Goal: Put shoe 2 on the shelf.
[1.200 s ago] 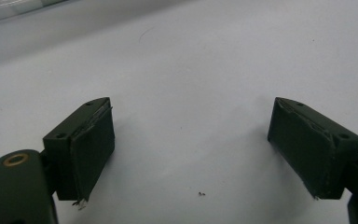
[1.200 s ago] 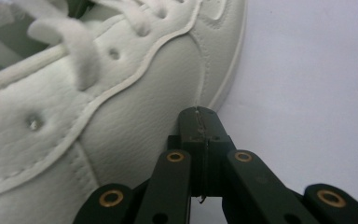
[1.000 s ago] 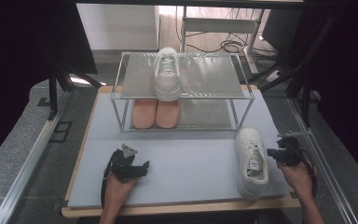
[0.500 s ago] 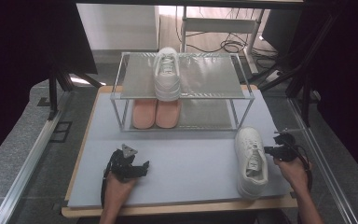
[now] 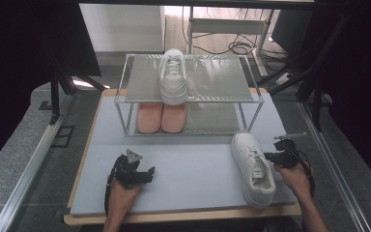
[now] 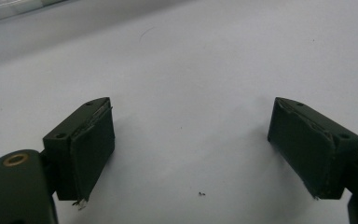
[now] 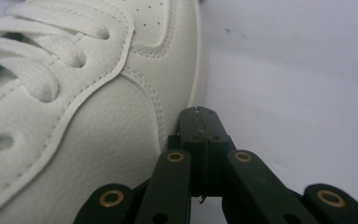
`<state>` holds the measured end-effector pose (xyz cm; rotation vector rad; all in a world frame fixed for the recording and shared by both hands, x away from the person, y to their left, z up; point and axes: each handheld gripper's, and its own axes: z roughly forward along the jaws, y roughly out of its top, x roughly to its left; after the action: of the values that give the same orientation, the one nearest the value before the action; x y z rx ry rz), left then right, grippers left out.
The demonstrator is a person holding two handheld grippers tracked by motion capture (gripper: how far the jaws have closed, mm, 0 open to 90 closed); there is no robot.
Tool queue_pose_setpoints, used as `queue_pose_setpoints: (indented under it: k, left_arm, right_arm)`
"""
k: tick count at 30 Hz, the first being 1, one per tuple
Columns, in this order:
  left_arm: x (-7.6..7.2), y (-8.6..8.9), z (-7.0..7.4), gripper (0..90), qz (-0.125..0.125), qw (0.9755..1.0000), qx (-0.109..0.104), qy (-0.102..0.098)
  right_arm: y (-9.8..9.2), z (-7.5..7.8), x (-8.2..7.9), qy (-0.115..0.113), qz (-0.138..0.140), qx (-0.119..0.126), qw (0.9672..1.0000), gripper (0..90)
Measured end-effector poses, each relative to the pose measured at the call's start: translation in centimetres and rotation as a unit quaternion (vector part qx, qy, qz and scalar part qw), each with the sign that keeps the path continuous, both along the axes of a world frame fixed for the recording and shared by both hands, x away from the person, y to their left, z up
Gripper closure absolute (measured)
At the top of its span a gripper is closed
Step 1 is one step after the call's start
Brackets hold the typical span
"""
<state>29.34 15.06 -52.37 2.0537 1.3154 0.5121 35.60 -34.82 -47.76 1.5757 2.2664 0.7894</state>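
A white sneaker [image 5: 252, 166] lies on the grey mat at the front right, toe toward the shelf. My right gripper [image 5: 266, 156] is at its right side, jaws shut with nothing between them; in the right gripper view the closed tips [image 7: 199, 116] touch the sneaker [image 7: 74, 121] low on its side by the sole edge. My left gripper [image 5: 147, 172] rests on the mat at the front left, jaws wide open and empty [image 6: 191, 149]. A second white sneaker [image 5: 172, 77] stands on top of the wire shelf [image 5: 222, 77].
A pair of pink shoes [image 5: 162, 117] sits on the shelf's lower level. The grey mat [image 5: 193, 159] lies bare between the two grippers. Metal frame posts and cables stand beyond the table's far and right edges.
My right gripper has moved left toward the sneaker's side until its tips meet it. The left gripper and the shoes have stayed put.
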Motion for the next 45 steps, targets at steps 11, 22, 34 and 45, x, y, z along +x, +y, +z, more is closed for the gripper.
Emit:
queue_pose_setpoints:
  k: [11, 22, 34, 45]
  left_arm:
    - [0.0, 0.0, 0.0, 15.0, 0.000, 1.0000, 0.000, -0.001]
    - [0.0, 0.0, 0.0, 15.0, 0.000, 1.0000, 0.000, 0.000]
    - [0.0, 0.0, 0.0, 15.0, 0.000, 1.0000, 0.000, 0.000]
    - [0.0, 0.0, 0.0, 15.0, 0.000, 1.0000, 0.000, -0.001]
  right_arm:
    - [-0.2, 0.3, -1.8, 0.014, 0.030, 0.008, 0.9994, 90.0]
    - [1.2, 0.7, -2.3, 0.012, 0.046, 0.012, 0.9988, 90.0]
    - [6.0, 0.6, -0.4, 0.019, 0.112, 0.015, 0.9934, 90.0]
    - [9.1, 0.6, 0.6, 0.017, 0.157, 0.020, 0.9872, 90.0]
